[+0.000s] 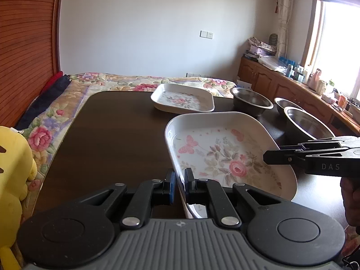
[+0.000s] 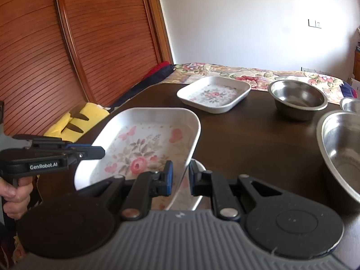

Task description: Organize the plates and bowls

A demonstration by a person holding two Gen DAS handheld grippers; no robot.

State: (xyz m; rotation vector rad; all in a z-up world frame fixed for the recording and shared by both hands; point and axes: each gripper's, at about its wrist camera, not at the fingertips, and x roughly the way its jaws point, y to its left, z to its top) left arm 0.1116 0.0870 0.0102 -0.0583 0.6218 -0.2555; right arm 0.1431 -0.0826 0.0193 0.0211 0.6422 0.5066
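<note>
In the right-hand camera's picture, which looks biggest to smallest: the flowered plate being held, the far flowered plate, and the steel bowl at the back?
1. Held flowered plate, though it is nearest the camera.
2. Far flowered plate.
3. Back steel bowl, close to the far plate; unsure.

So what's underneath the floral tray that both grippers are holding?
Under the raised floral tray, the right wrist view shows a strip of another white dish near the right gripper. The left gripper grips the opposite rim. The rest is covered.
</note>
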